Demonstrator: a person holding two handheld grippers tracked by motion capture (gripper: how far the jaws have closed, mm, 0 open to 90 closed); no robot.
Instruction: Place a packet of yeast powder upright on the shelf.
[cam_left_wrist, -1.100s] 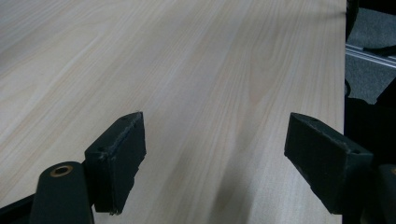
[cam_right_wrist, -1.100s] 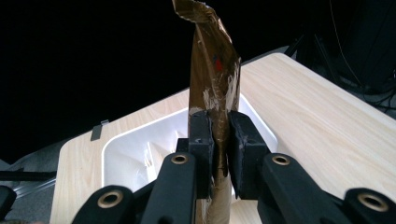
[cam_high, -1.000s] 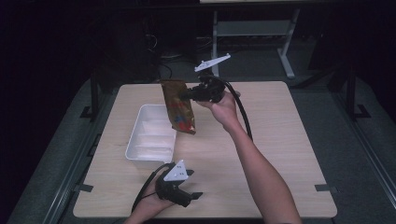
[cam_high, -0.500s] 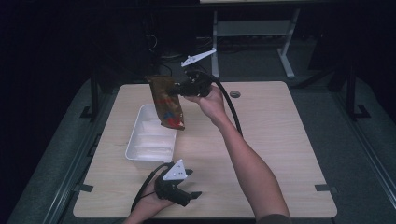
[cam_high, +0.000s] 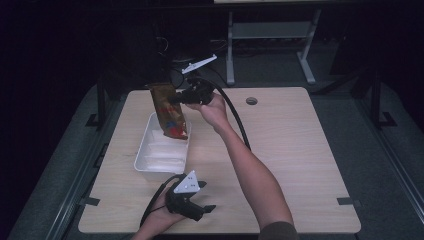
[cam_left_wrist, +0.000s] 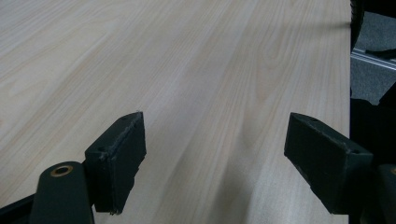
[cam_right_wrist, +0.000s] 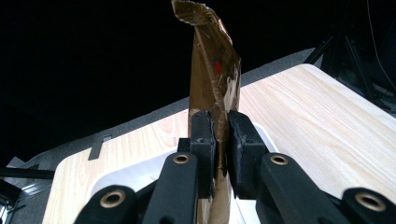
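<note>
Shallow white rectangular plastic tray (cam_high: 150, 162) at left-centre of the table; above its far end hangs a brown foil snack pouch (cam_high: 169, 111), long axis near vertical, top tilted left. Right gripper (cam_high: 181, 98), forearm outstretched, pinches it. Left gripper (cam_high: 207, 207), near edge, jaws wide, empty

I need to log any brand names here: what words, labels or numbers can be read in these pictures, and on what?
None can be read.
Brown snack bag held in the right claw: red and white print, too blurred to read.
White tray, wooden table: no text.
</note>
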